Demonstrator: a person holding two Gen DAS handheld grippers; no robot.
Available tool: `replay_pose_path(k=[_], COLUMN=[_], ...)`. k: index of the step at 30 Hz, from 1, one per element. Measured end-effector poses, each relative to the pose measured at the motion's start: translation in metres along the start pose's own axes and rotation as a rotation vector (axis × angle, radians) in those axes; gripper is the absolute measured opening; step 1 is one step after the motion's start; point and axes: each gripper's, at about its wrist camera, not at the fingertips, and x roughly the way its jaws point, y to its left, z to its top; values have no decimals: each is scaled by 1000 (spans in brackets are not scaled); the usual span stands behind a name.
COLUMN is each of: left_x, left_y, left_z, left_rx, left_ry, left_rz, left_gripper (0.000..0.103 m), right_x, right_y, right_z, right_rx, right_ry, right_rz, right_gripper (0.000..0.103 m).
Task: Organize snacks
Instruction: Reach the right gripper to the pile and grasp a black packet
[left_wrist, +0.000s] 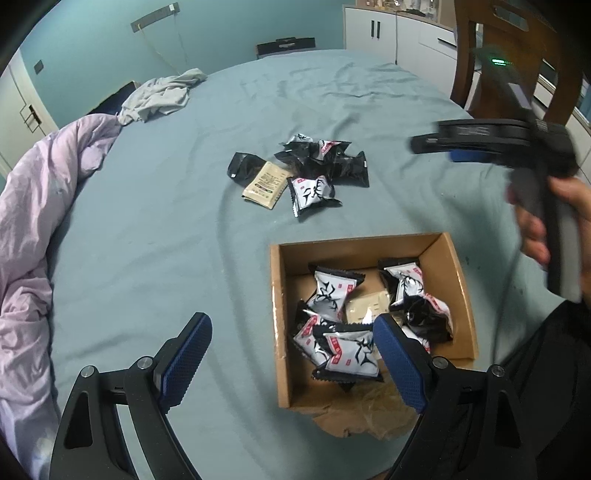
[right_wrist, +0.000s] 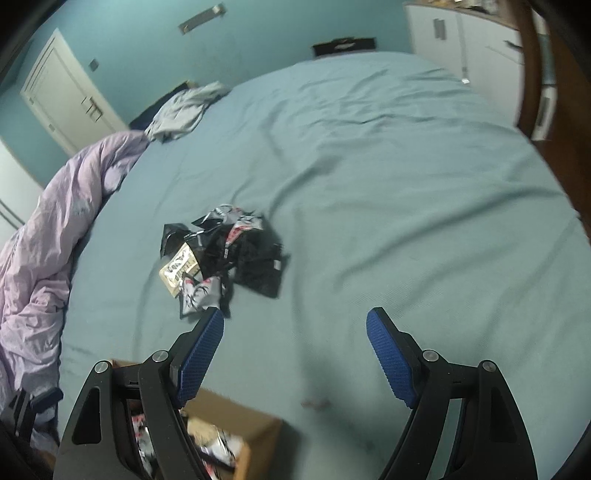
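Blue-padded fingers (left_wrist: 192, 354) of the left gripper (left_wrist: 291, 350) stand spread and empty above the cardboard box (left_wrist: 280, 332) of snack packets (left_wrist: 332, 295) on the bed (left_wrist: 147, 240). Beyond it lies a loose packet pile (left_wrist: 306, 166). Right gripper (right_wrist: 295, 350) hangs agape, holding nothing.

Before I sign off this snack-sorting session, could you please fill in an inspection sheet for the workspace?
Surface: bed with teal sheet, wrinkled.
Job's things: cardboard box holding several snack packets; loose pile of snack packets on the sheet beyond it.
Clutter: lilac duvet bunched at the left edge; grey garment at the far corner.
Grippers: left gripper open, empty, above the box; right gripper open, empty, blurred, aimed at the sheet beside the pile.
Cables: thin cords on the far wall.
Surroundings: white cabinets, wooden chair, white door.
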Motion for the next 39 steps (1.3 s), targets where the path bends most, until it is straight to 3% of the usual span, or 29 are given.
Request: replay_pose_path(k=[11, 17, 18, 20, 23, 27, 31, 35, 39], left_x=[22, 27, 27, 28, 27, 30, 33, 40, 68], left_y=[10, 5, 5, 5, 6, 7, 7, 5, 6], left_z=[8, 7, 7, 6, 5, 3, 8, 28, 59], left_rx=[-67, -18, -18, -24, -31, -26, -35, -34, -130], left_ry=[57, 51, 53, 56, 45, 47, 42, 69, 141], left_rz=[-53, -8, -10, -13, -11, -3, -18, -50, -88], left_gripper=[90, 90, 90, 90, 90, 90, 90, 90, 90], right_x=[109, 138, 140, 140, 130, 95, 47, -8, -52], right_y=[14, 17, 20, 25, 32, 32, 23, 15, 8], right_z=[45, 59, 59, 58, 55, 50, 35, 12, -33], right_rx=[-120, -136, -148, -183, -187, -143, -24, 26, 21], right_ry=[137, 145, 142, 134, 109, 78, 64, -2, -81], right_rz=[-19, -19, -33, -41, -20, -32, 39, 76, 77], right_gripper=[79, 78, 74, 47, 39, 38, 38, 38, 38])
